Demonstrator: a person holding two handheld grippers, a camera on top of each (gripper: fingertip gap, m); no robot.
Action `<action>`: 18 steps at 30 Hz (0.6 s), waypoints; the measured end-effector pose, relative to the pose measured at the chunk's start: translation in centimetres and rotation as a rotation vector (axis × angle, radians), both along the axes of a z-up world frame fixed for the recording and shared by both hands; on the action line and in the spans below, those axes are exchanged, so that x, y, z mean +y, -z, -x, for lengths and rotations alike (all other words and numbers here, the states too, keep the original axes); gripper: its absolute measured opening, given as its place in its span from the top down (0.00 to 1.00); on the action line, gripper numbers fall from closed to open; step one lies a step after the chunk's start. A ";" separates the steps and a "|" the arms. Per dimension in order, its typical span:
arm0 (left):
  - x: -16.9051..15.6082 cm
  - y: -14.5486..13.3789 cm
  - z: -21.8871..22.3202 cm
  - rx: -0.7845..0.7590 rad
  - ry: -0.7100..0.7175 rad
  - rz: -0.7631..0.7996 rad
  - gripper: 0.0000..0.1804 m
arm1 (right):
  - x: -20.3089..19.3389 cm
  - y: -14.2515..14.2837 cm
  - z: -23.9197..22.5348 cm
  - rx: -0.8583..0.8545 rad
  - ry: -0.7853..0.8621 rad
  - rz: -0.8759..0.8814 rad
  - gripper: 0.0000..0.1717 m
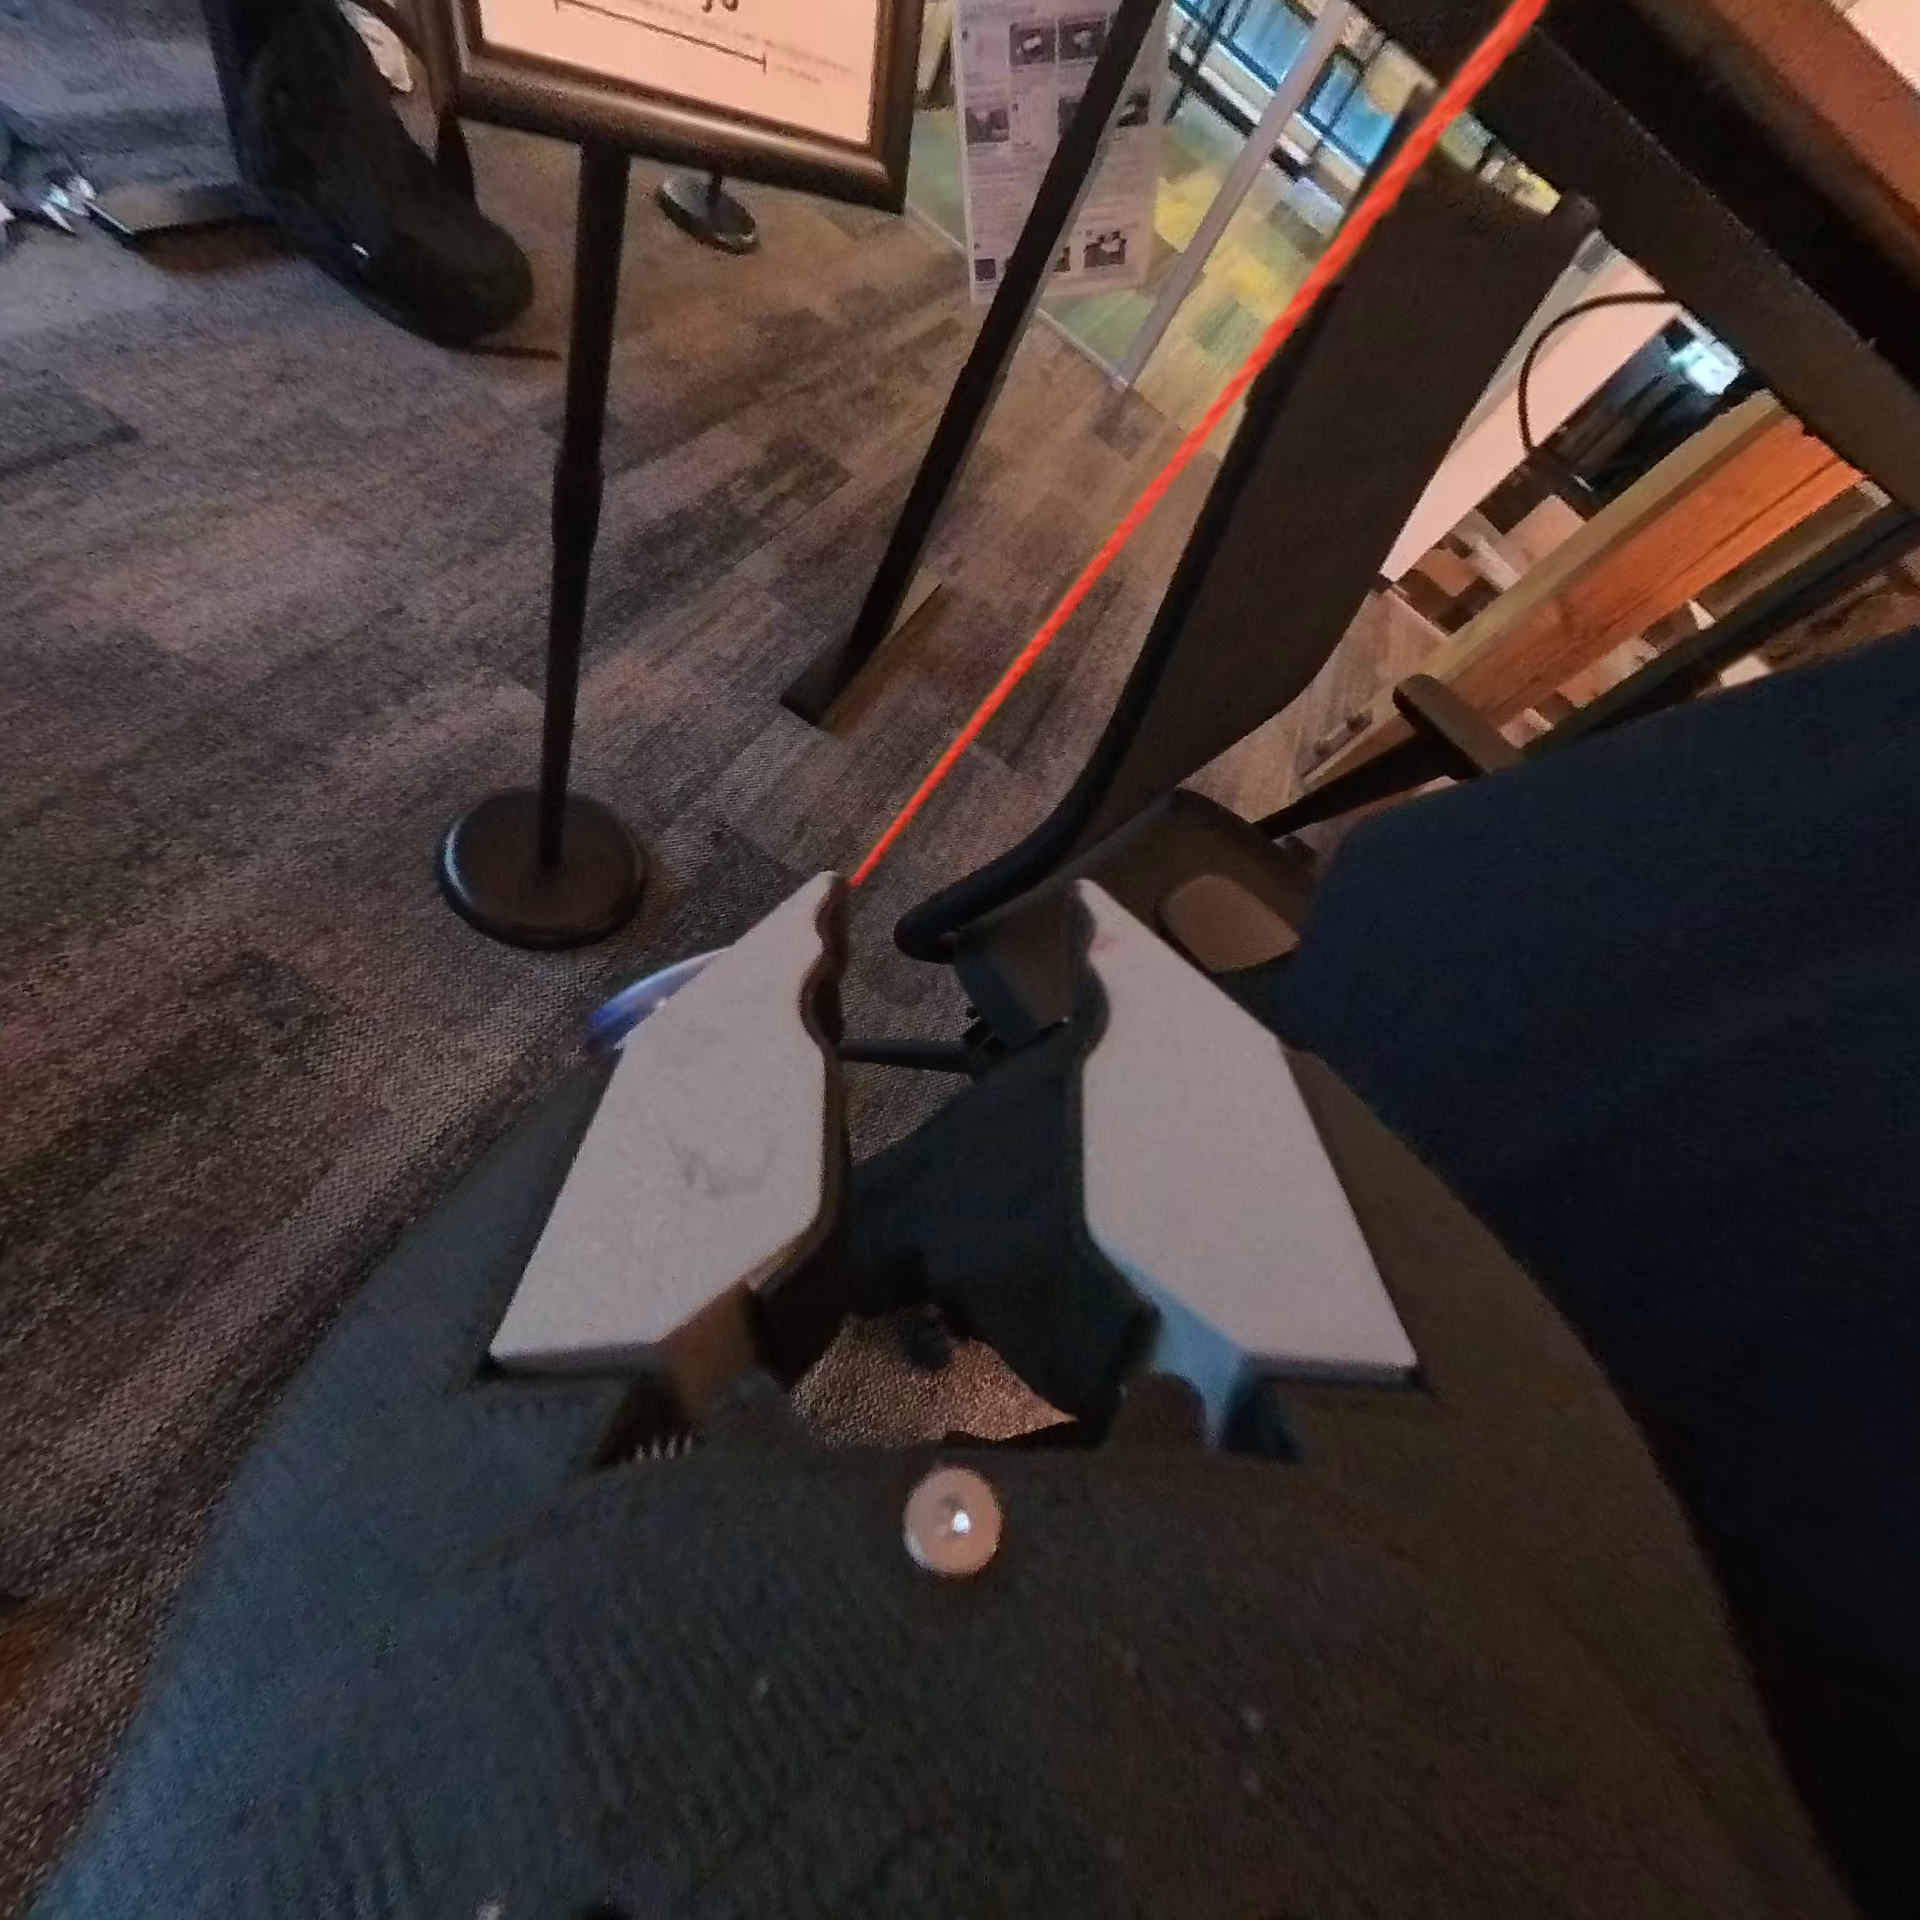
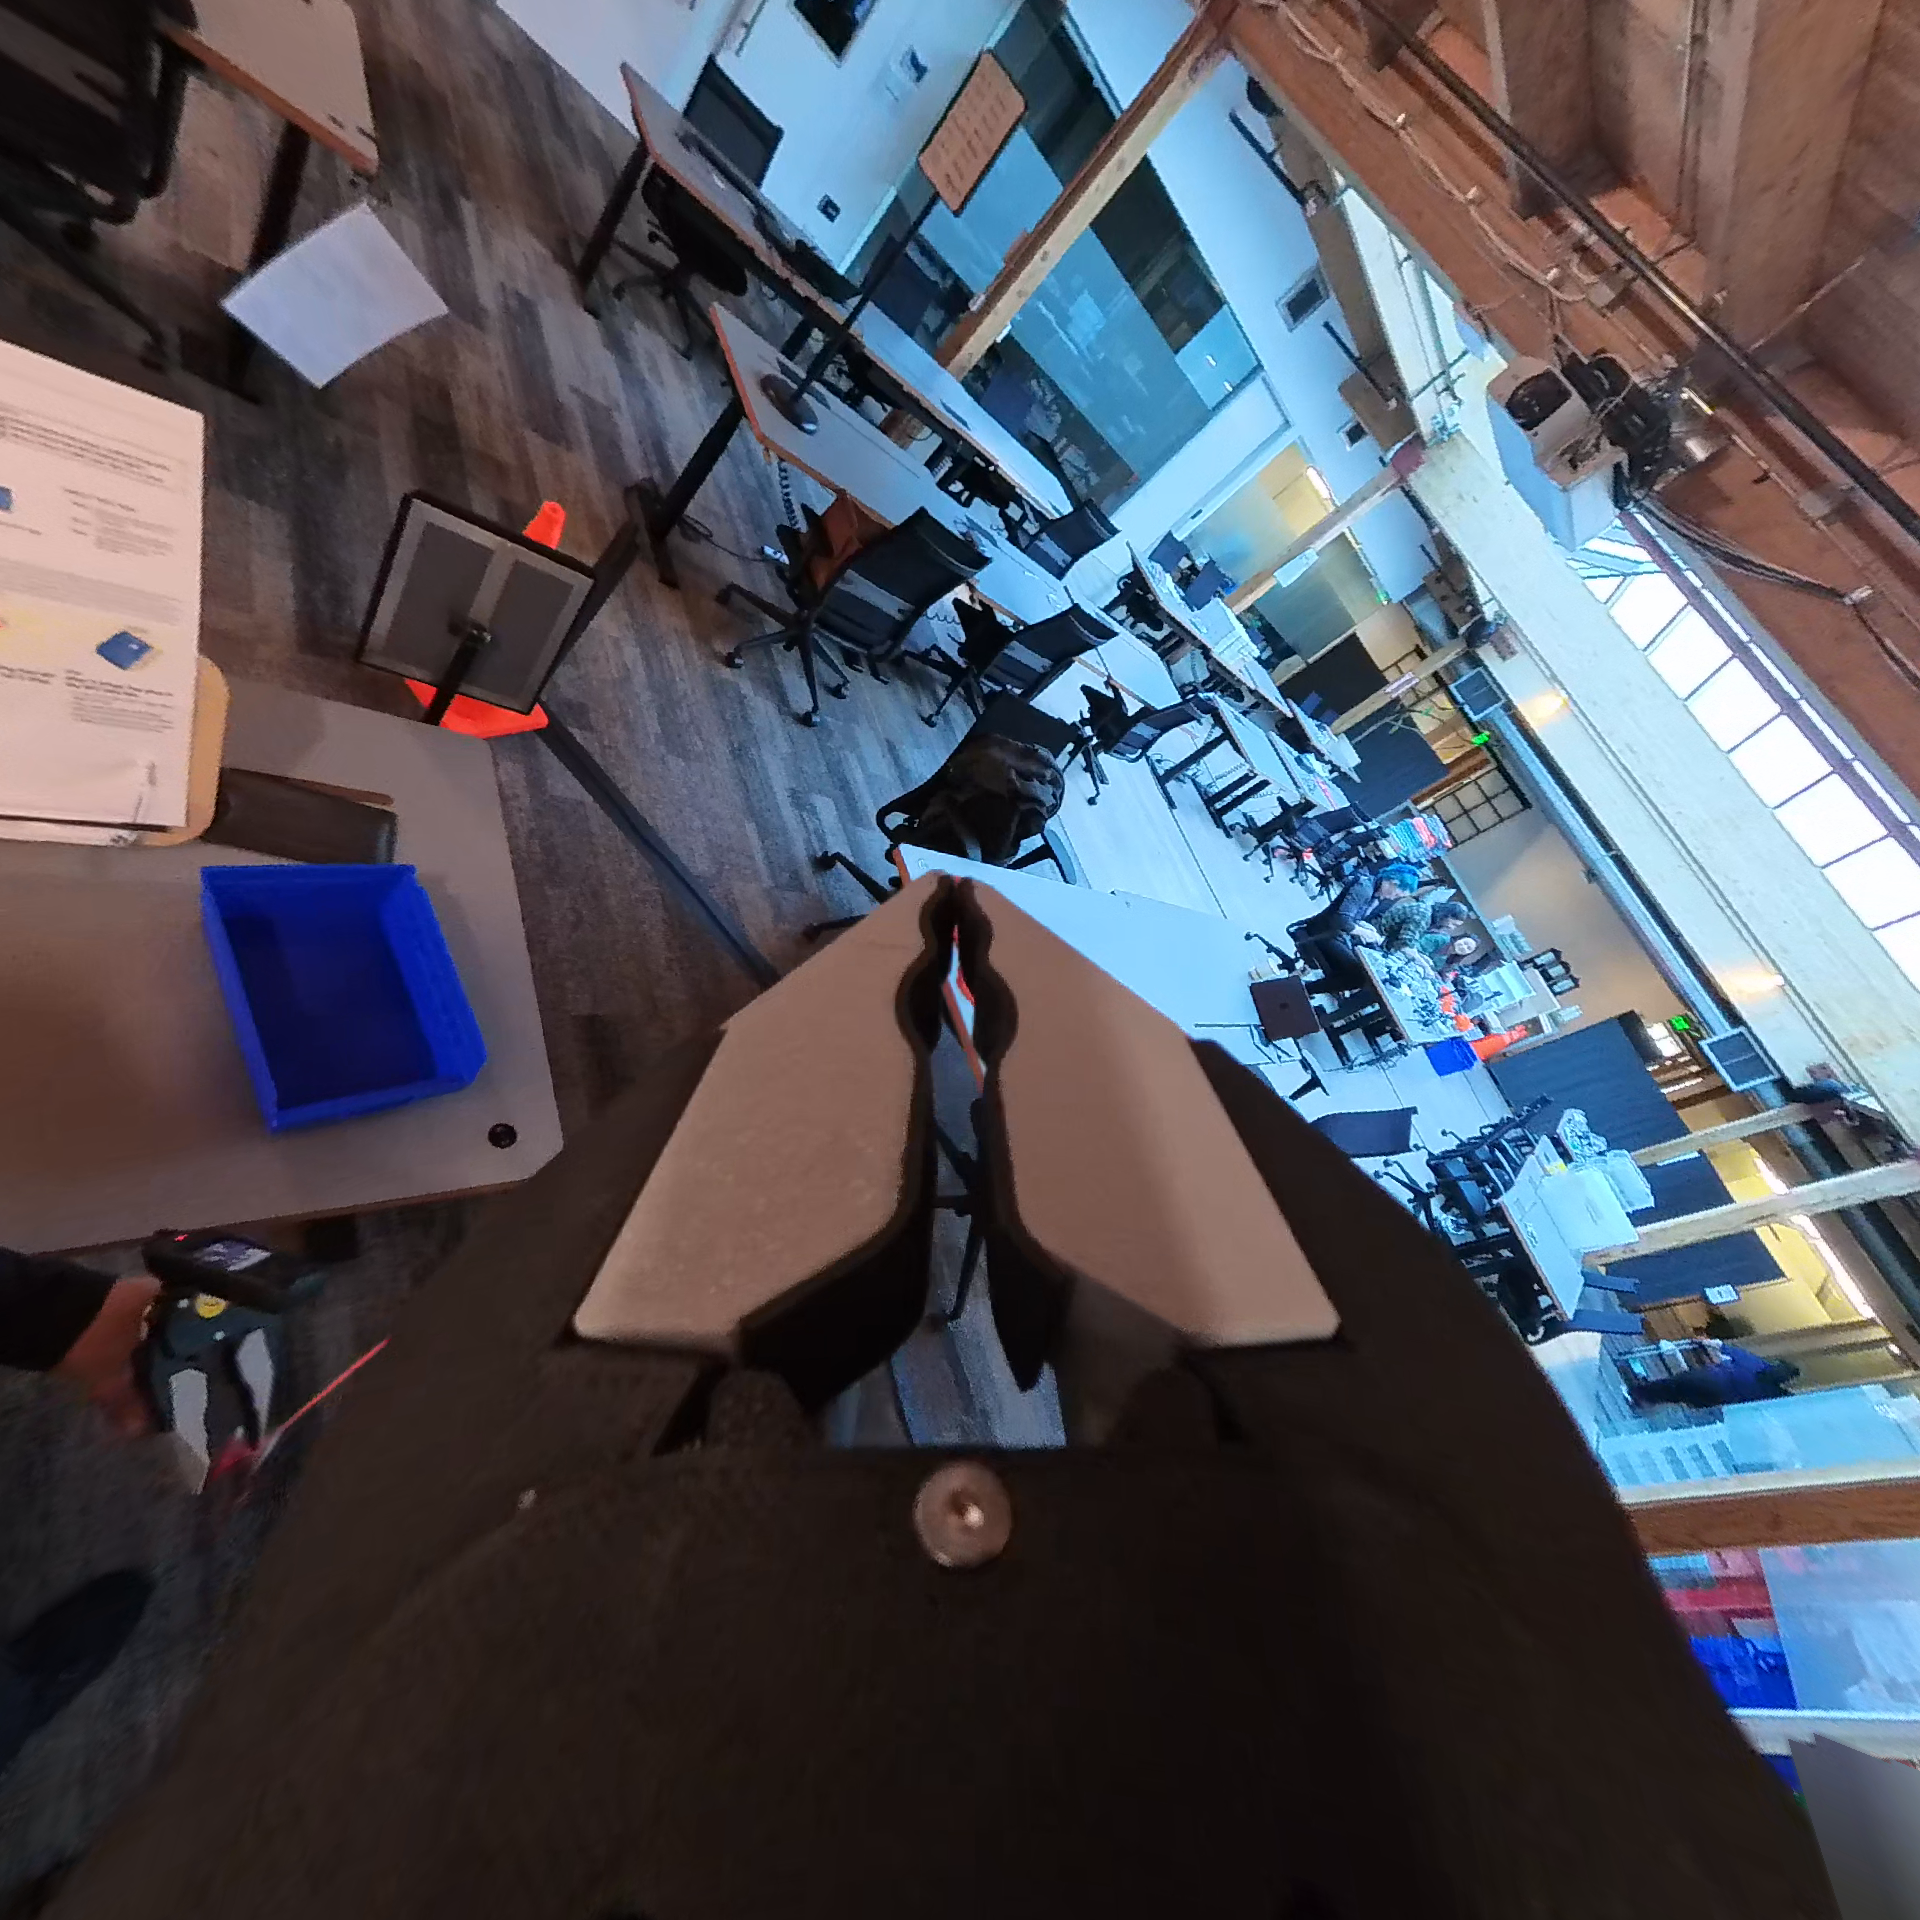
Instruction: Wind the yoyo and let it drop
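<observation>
In the left wrist view my left gripper point(image 1: 961, 888) is open, with nothing between its pads. A taut red string point(image 1: 1174, 468) runs from beside the left fingertip point(image 1: 831, 894) up to the top right and out of frame. A blurred blue yoyo point(image 1: 639, 1003) peeks out at the outer side of that finger, outside the jaws. In the right wrist view my right gripper point(image 2: 951, 883) is shut, with a thin red streak of string between its pads. The left gripper point(image 2: 208, 1382), in a hand, shows low at the left with the string point(image 2: 322, 1387) leading from it.
A sign stand point(image 1: 561, 623) with a round base stands on the carpet ahead of the left gripper. A black table leg point(image 1: 987, 364) and a chair base are close by. A blue bin point(image 2: 332, 987) sits on a grey table point(image 2: 468, 831). An orange cone point(image 2: 488, 717) stands behind it. Tip to tip, the grippers are about 90 centimetres apart.
</observation>
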State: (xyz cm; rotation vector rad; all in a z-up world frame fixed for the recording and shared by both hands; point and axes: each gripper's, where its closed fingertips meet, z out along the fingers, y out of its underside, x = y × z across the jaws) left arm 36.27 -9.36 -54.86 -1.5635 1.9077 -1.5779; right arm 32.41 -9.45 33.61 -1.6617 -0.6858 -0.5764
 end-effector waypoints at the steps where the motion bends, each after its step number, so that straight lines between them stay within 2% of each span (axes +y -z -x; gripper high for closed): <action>1: 0.3 0.2 0.1 0.001 -0.017 -0.009 0.82 | -0.2 -0.1 -0.1 0.003 0.003 -0.004 1.00; 2: 0.7 0.5 0.3 0.005 -0.039 -0.025 0.86 | -0.4 -0.2 -0.2 0.006 0.005 -0.007 1.00; 5: 2.0 1.8 0.8 0.029 -0.091 -0.074 0.84 | -0.9 -0.4 -0.4 0.011 0.004 -0.018 1.00; 10: 1.3 2.8 1.7 0.052 -0.076 -0.033 0.84 | -1.5 -1.0 -0.5 0.028 -0.016 -0.042 1.00; 14: -0.4 3.0 2.9 0.060 -0.002 -0.012 1.00 | -1.5 -0.9 -1.4 0.033 0.005 -0.040 1.00; 18: -0.6 3.9 4.0 0.095 0.004 0.059 1.00 | -1.5 -0.6 -2.9 0.050 0.029 -0.027 1.00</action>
